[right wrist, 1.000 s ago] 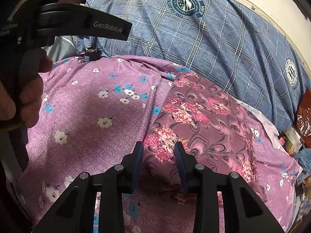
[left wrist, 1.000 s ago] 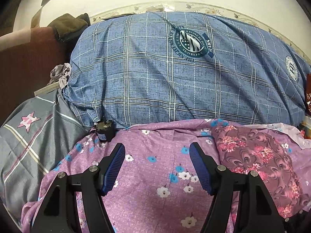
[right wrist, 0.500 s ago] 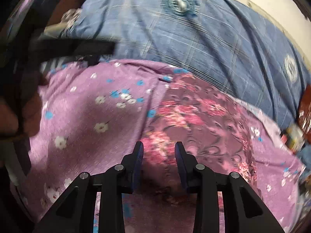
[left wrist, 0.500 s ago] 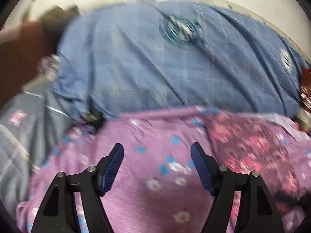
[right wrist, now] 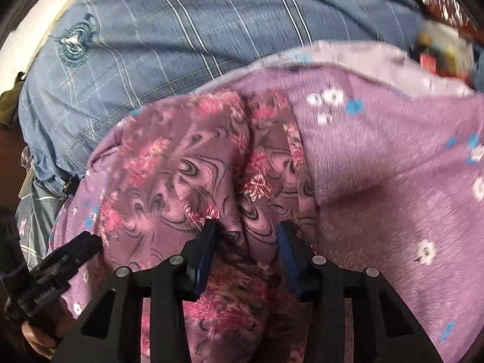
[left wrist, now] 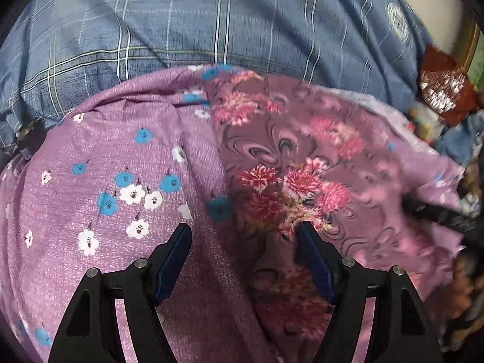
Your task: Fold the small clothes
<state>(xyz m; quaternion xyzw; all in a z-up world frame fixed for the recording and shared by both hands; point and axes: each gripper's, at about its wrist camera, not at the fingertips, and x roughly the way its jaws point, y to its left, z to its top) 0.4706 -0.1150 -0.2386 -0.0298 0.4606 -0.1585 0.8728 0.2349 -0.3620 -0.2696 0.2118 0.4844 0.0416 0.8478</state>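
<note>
From the left wrist, the left gripper (left wrist: 245,236) hovered with its jaws wide apart over the bed, nothing between them. The floral garment (left wrist: 296,163) lay on the purple sheet (left wrist: 90,211), at one o'clock from the gripper. A blue checked quilt (left wrist: 211,15) filled twelve o'clock.

From the right wrist, the right gripper (right wrist: 246,237) had its jaws partly apart, a raised fold of the floral garment (right wrist: 181,163) between them; whether they pinched it could not be told. The left gripper (right wrist: 69,254) sat at eight o'clock.

Mauve swirl-and-pink-flower garment (left wrist: 302,163) — lilac blue-and-white-floral sheet (left wrist: 99,163) — blue plaid quilt (left wrist: 211,15)
</note>
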